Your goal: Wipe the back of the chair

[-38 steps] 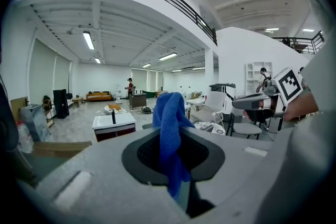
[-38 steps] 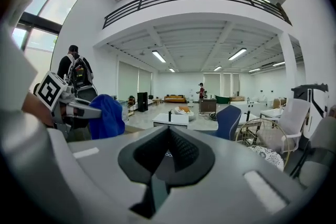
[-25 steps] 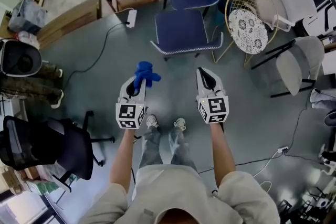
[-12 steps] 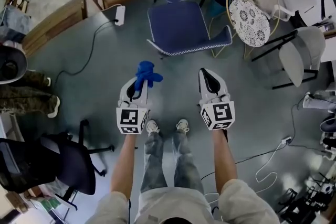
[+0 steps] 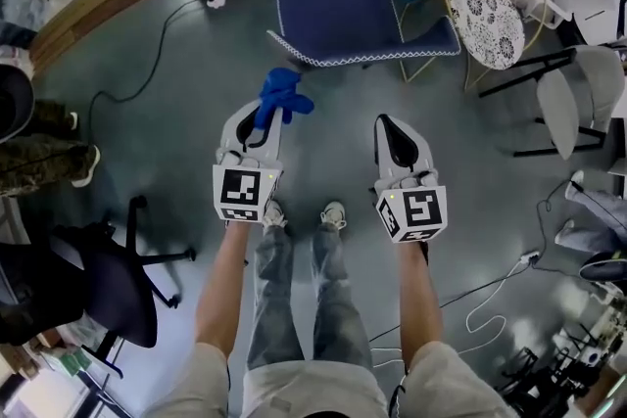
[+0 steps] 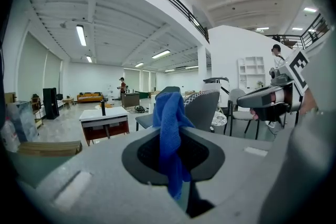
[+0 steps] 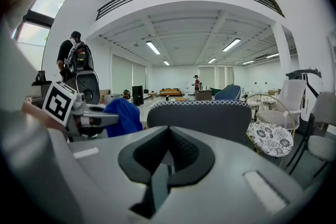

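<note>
Now closer: in the head view, chair (image 5: 362, 10) far nearer than a second ago, white-stitched top edge of its back just ahead of both grippers. Approach judged almost done, wiping not yet begun. Left gripper (image 5: 263, 113) clamped on a blue cloth (image 5: 282, 93), bunched just short of the chair's back; right gripper (image 5: 390, 127) level with it, equally short of the chair. Counted: two grippers, one cloth, two blue chairs, the second directly beyond the first and cut off at the top. In the left gripper view, jaws pinched on the cloth (image 6: 170, 139), draped in front of the chair back (image 6: 205, 107), apparently not touching it. In the right gripper view, jaws pressed together with nothing between, aimed square at the chair back (image 7: 202, 120); cloth (image 7: 122, 115) off to the chair's left.
</note>
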`<state>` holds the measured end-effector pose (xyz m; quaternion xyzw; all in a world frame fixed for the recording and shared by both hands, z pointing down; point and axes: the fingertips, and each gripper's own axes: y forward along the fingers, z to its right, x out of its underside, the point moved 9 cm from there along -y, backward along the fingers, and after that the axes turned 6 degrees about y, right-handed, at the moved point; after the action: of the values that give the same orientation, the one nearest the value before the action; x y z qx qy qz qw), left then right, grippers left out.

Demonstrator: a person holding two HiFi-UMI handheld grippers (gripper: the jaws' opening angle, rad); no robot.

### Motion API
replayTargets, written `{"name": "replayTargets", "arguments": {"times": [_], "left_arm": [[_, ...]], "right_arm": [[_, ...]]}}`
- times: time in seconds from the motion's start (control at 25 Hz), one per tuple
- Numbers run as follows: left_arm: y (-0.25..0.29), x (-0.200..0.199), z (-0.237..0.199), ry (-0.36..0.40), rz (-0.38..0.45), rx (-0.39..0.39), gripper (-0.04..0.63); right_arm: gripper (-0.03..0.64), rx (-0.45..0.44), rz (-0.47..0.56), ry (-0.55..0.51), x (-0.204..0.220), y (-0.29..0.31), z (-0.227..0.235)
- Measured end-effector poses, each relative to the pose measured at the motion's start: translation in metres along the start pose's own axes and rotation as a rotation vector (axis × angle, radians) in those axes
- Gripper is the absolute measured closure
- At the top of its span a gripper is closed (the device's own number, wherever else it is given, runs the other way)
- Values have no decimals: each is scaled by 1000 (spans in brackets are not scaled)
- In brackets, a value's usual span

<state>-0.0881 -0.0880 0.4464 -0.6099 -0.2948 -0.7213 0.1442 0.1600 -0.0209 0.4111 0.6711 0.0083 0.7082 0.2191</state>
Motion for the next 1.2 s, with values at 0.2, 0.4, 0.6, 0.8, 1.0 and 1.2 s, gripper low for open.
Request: {"name": "replayTargets", "arguments": {"times": [0.2, 0.4, 0.6, 0.8, 1.0, 1.2], "left_arm": [[21, 1, 4, 37, 29, -11, 551], [47, -9, 4, 64, 57, 0, 551], [61, -8, 3, 67, 59, 4, 551], [67, 7, 1, 59, 53, 8, 551], [77, 36, 0, 44, 2, 13, 551], [90, 61, -4, 40, -43, 24, 551]], "right_arm": [[617, -9, -48, -5, 27, -15, 7], [617, -7, -61, 8, 39, -19, 8], [617, -20, -52, 7, 37, -15, 6], [617, -14, -62, 24, 46, -5, 7], [617, -26, -82, 29, 59, 4, 7], [617, -26, -99, 32, 68, 11, 9]]}}
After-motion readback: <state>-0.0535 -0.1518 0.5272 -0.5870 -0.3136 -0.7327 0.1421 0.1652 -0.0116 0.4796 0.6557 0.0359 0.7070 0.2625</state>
